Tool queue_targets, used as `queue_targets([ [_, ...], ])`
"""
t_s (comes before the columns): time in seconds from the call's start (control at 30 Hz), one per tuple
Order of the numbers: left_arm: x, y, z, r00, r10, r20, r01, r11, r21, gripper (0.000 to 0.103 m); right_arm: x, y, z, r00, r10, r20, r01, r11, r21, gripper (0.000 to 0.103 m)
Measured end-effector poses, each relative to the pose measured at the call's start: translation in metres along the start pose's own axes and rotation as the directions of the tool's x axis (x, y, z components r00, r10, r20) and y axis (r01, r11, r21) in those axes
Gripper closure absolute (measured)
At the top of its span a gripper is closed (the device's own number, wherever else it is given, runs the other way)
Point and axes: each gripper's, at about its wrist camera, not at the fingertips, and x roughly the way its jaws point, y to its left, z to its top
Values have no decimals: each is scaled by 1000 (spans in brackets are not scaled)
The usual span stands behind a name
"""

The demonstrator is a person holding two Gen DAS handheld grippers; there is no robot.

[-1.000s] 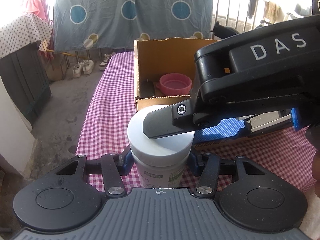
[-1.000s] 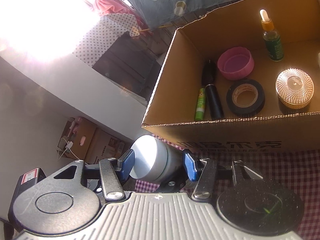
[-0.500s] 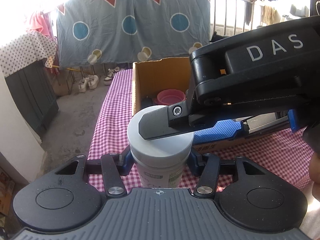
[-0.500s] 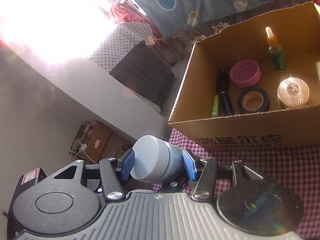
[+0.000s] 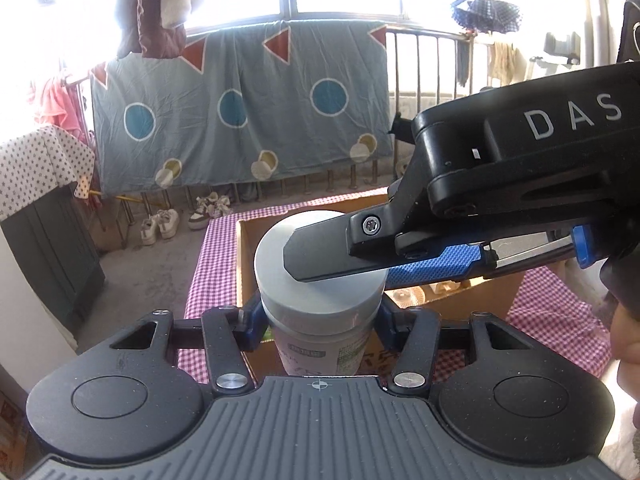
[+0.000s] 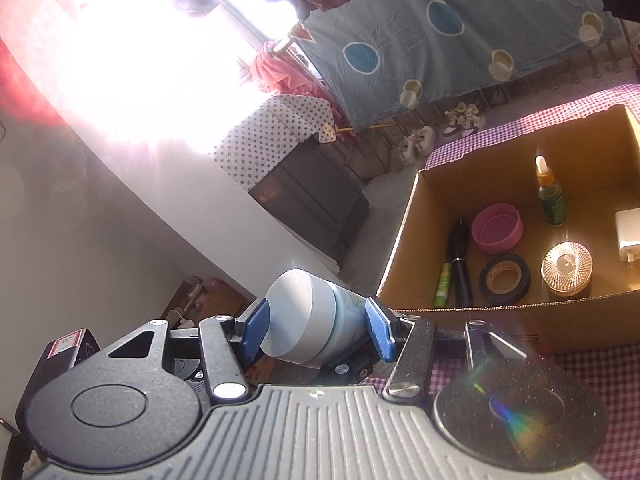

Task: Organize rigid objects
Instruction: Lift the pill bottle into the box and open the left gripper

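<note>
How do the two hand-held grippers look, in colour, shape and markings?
Both are black plastic with a grey ribbed body, two round discs and silver screws. The right gripper has textured blue pads and white letters "DAS" on its side. The left gripper has blue pads too.

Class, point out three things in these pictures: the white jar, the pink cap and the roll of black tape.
White jar (image 5: 320,280), left wrist view, on its lid's top.
Pink cap (image 6: 497,229), right wrist view, on its inner hollow.
Black tape (image 6: 486,280), right wrist view, on the roll's left side.
</note>
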Motion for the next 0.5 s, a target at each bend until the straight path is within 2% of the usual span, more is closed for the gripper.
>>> queue_targets([
  [0.23, 31, -27, 48, 992, -125, 17, 124, 991, 56, 50, -39, -16, 48, 994, -67, 83, 69, 997, -20, 46],
  [0.33, 54, -40, 62, 981, -192, -9, 192, 980, 55, 50, -47, -36, 66, 989, -106, 99, 106, 994, 3, 46],
  [0.5, 93, -62, 66, 965, -246, -87, 251, 966, 59, 50, -44, -81, 86, 982, -167, 84, 162, 985, 62, 46],
])
